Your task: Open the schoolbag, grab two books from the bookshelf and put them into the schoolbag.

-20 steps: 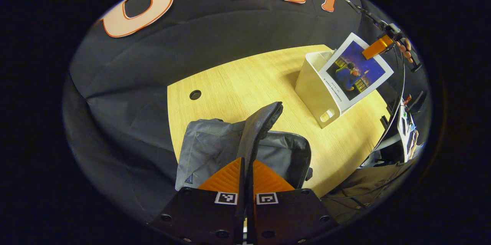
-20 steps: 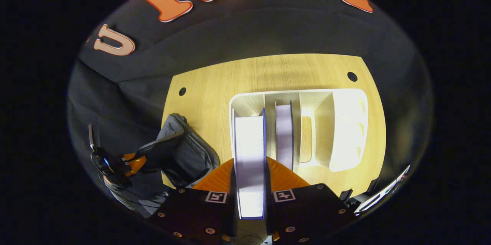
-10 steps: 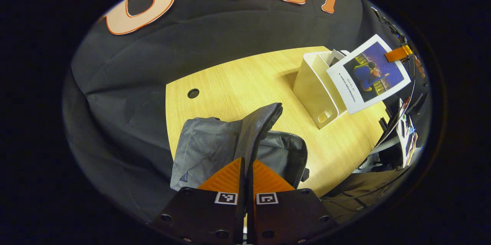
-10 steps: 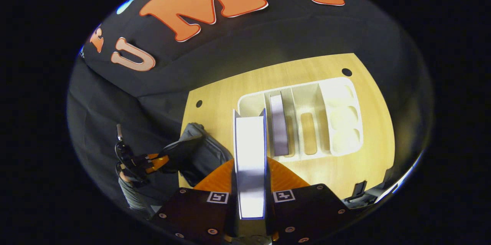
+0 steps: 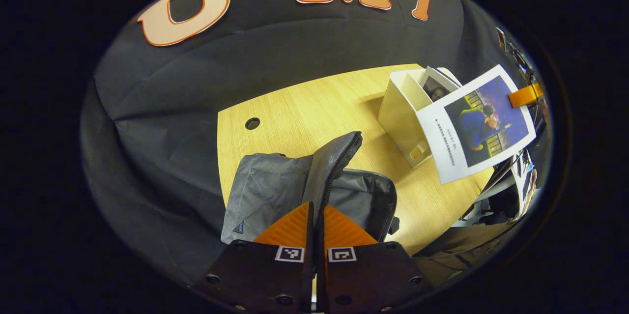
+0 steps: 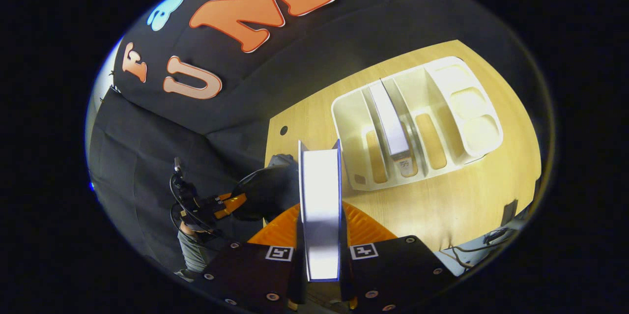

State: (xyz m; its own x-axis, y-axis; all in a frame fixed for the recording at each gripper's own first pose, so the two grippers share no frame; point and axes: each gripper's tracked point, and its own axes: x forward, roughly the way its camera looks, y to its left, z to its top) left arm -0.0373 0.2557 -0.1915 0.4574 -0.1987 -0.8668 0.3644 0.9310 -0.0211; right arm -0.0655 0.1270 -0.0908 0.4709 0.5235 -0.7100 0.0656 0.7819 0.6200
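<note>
Held book (image 6: pixel 320 206) hides schoolbag's (image 6: pixel 268 198) opening.

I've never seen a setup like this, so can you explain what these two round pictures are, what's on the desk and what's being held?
A person holds a pair of tongs in each hand, and a camera rides on each pair. In the left gripper view, the left tongs pinch the raised flap of a grey schoolbag, keeping it open on the wooden table. In the right gripper view, the right tongs grip a book lifted clear of the white bookshelf, where a second book stands in a slot. The left gripper view shows the held book's cover in the air beside the bookshelf.
</note>
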